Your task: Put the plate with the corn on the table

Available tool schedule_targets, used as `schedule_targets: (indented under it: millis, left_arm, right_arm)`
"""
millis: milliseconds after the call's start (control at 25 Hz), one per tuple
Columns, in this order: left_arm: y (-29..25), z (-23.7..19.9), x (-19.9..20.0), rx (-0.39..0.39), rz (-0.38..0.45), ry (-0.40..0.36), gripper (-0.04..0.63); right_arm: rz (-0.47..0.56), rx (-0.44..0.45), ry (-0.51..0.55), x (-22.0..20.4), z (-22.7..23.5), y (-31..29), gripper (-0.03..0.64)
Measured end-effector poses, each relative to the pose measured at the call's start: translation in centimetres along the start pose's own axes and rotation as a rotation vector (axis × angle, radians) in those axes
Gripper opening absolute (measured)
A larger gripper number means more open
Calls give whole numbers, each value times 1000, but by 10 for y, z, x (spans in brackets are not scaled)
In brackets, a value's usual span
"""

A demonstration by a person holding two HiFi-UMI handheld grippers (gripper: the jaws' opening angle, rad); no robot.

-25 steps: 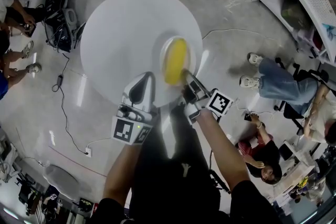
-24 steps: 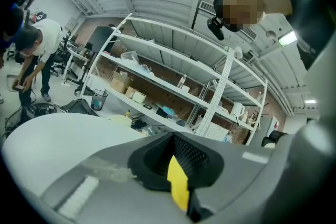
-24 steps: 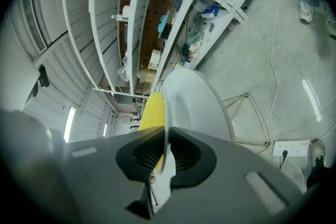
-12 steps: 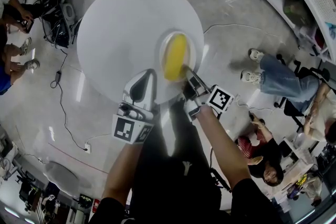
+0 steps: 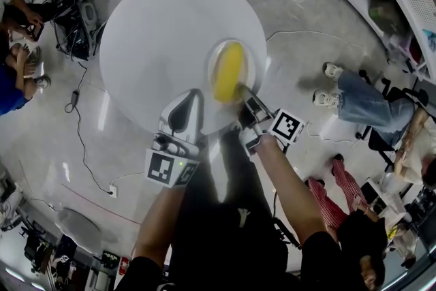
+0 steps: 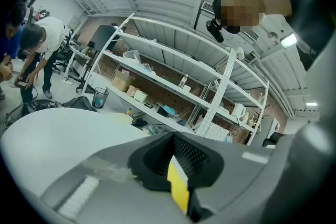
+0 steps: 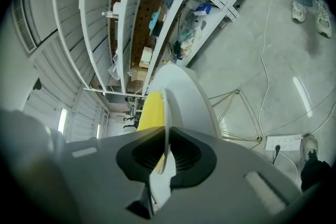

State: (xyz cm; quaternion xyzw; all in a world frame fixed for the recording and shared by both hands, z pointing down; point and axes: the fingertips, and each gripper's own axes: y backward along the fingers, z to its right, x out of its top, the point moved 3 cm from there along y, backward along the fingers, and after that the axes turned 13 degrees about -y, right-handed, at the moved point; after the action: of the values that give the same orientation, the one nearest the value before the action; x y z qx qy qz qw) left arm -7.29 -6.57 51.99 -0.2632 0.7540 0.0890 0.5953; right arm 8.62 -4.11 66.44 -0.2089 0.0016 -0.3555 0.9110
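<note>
Plate [image 5: 216,51] with corn [image 5: 229,73] at the white round table's [image 5: 163,31] edge, right gripper [image 5: 242,100] clamped on its thin rim, left gripper [image 5: 191,100] closed empty over that table; looks stiff, light, slick, so grip the rim and keep level, corn may roll.

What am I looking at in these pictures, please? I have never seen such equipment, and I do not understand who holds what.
No robot here: a person holds a two-jaw gripper in each hand. One picture comes from a camera on the person's head, looking down; the other two come from cameras riding on the grippers. Below stands a round white table. The right gripper is shut on the rim of a plate carrying yellow corn, over the table near its edge. The left gripper has its jaws together and holds nothing.
</note>
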Motion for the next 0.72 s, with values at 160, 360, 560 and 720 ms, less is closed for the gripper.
schedule_targets:
  millis: [160, 360, 560, 720]
  left_arm:
    - [3, -1, -2, 0, -4, 0, 3]
    - [5, -1, -3, 2, -4, 13, 3]
    - [5, 0, -6, -2, -9, 18, 3]
    - [5, 2, -7, -2, -11, 21, 3]
  right_arm:
    - [3, -21, 7, 1, 1, 0, 34]
    - [10, -51, 13, 0, 4, 0, 31]
    - [42, -191, -12, -2, 14, 8, 28]
    - [45, -196, 35, -1, 8, 5, 26]
